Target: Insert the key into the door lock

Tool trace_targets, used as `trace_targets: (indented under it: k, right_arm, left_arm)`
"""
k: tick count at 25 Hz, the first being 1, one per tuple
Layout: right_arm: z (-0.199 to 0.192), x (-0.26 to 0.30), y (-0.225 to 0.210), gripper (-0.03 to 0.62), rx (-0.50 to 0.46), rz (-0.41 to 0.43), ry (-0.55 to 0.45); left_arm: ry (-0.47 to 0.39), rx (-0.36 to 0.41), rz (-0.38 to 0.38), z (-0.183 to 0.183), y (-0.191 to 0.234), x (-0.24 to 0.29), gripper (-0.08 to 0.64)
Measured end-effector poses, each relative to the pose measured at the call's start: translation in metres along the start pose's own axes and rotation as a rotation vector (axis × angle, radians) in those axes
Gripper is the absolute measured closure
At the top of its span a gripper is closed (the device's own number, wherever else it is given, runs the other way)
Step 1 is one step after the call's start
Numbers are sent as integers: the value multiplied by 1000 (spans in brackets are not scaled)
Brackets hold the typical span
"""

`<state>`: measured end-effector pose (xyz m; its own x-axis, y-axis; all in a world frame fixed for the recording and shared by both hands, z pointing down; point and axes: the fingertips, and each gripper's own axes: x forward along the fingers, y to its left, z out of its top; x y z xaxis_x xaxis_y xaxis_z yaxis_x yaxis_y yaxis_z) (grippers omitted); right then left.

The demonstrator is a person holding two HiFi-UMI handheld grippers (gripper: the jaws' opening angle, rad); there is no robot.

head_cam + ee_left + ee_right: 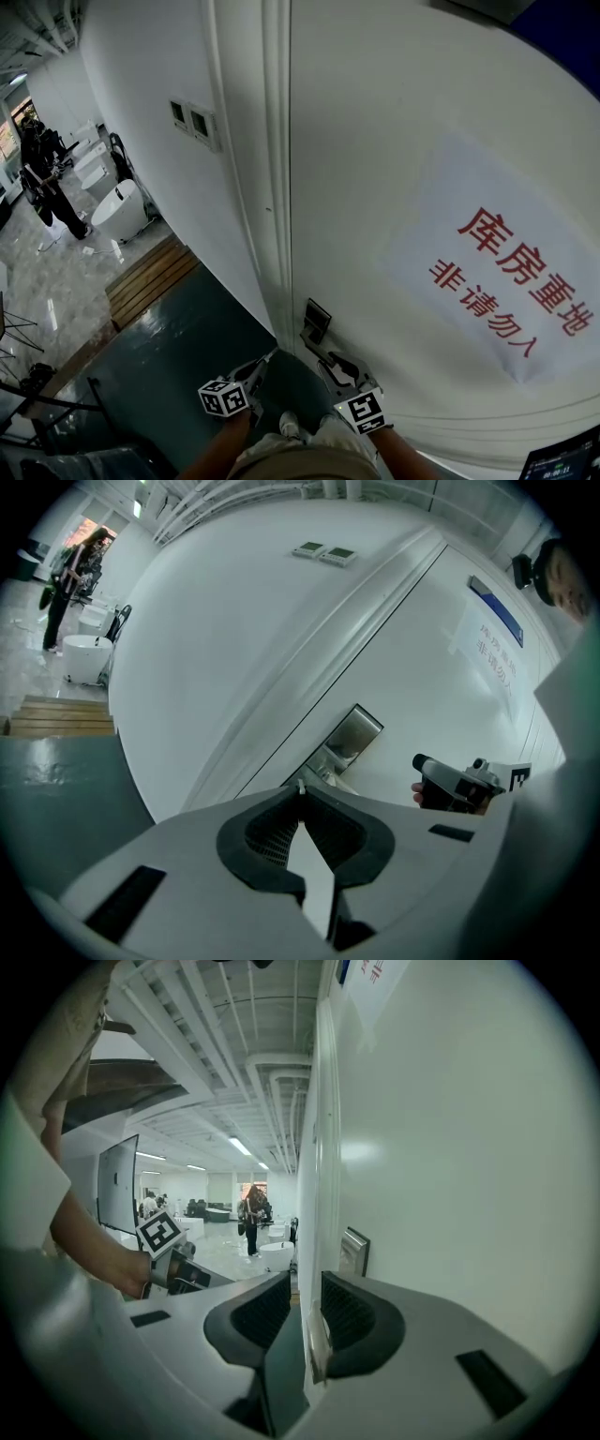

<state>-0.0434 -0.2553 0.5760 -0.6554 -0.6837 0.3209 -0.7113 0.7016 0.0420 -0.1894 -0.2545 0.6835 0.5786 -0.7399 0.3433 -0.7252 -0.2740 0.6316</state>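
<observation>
A steel lock plate (pixel 316 321) sits on the white door (pixel 403 141), close to its left edge. My left gripper (pixel 265 362) is below and to the left of the plate and points up at it. In the left gripper view its jaws are shut, and a small silver key tip (pixel 300 785) pokes out between the fingertips, just short of the lock plate (pixel 350 739). My right gripper (pixel 325 360) hangs right under the plate. In the right gripper view its jaws stand a little apart with nothing in them, beside the lock plate (pixel 353 1252).
A paper sign with red lettering (pixel 511 281) is on the door at the right. Two wall switches (pixel 195 122) sit left of the door frame (pixel 275 187). A wooden step (pixel 150 277), white tubs (pixel 117 206) and a person (pixel 42 183) are far off at the left.
</observation>
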Motion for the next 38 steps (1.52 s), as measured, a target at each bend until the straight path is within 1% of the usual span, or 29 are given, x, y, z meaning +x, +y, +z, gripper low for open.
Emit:
trace_targets:
  k: [4,7,14,20,23,28,34,38]
  right_arm:
    - [-2,-2,-3,497,-23,29,13]
    - [-1,-2,-3,497,-38,47,16]
    - [-1,0,-9,497,-52,72,12]
    - [-2,1,-13,497,-54,83,8]
    - [-4,1,-14,497,-53,89,11]
    - [-5,4,-17,497,-43,90,5]
    - [-4,5,-17,497,-33,99,6]
    - [-3,7,-16,497,-37,101,6]
  left_arm:
    - [6,-14,16,-7,-4,10,528]
    - [3,-40,20,-10,-5,17,528]
    - [-20,-152,15,-16,-2,34,528]
    - [-43,-264,-7,-22,6,47,528]
    - [-53,-315,-31,-25,5,53,528]
    - [-61,-374,-90,-26,-1,64,528]
    - [-100,-495,-171,-24,-7,73,528]
    - [-90,-549,-183,-28,-8,79,528]
